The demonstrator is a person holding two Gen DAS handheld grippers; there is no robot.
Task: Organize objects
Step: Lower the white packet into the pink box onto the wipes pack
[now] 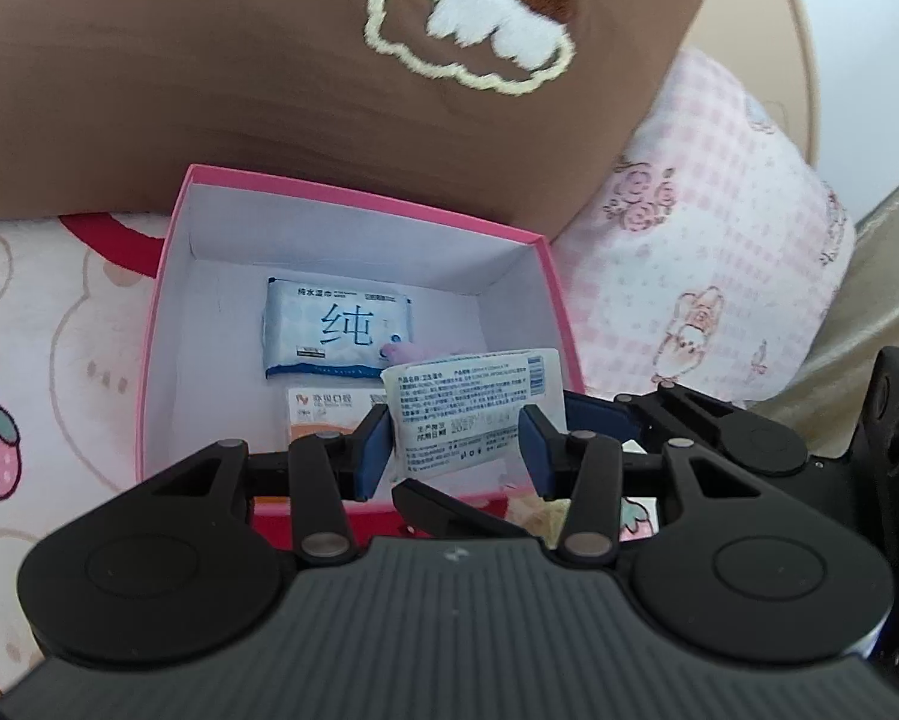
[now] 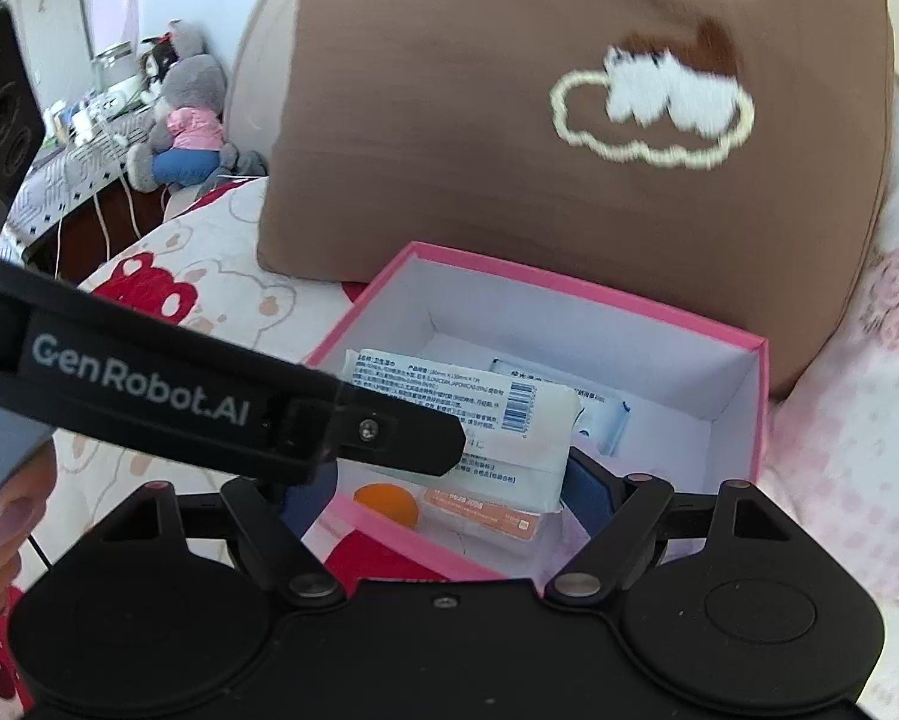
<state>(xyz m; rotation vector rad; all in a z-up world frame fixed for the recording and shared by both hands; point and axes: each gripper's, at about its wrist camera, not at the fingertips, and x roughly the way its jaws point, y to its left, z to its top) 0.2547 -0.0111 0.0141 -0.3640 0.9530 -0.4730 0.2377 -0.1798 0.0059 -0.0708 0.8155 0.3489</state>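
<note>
Blue pads close in first: the left gripper point(image 1: 458, 441) is clamped on a white packet point(image 1: 479, 402), printed side up, a pad pressing on each side of it, and the packet is carried out over the near rim of the pink box point(image 1: 155, 324). The right gripper point(image 2: 449, 483) comes in alongside with its jaws standing wide and nothing between them; from its own camera the left gripper's arm cuts across the view and the packet hangs just ahead of those parted fingers, over the box mouth. Under the packet, on the white floor of the box, an orange pack point(image 2: 479, 519) lies against the near wall, and further in a blue wipes pack point(image 1: 338, 330) lies flat, with something small and pale purple at its corner, too hidden to name. So the step in hand, I'd say, is the drop-off: one more item going in with the two already stowed. Next move, by my reading, wants the packet lowered a touch further and aimed at the free floor on the right side, then the pads let go, so it lands flat rather than propped on the orange pack. Beyond the box a brown cushion point(image 1: 269, 72) leans close behind the far wall, a pink checked pillow point(image 1: 707, 252) beside it, all on a cartoon-print sheet point(image 1: 41, 348).
</note>
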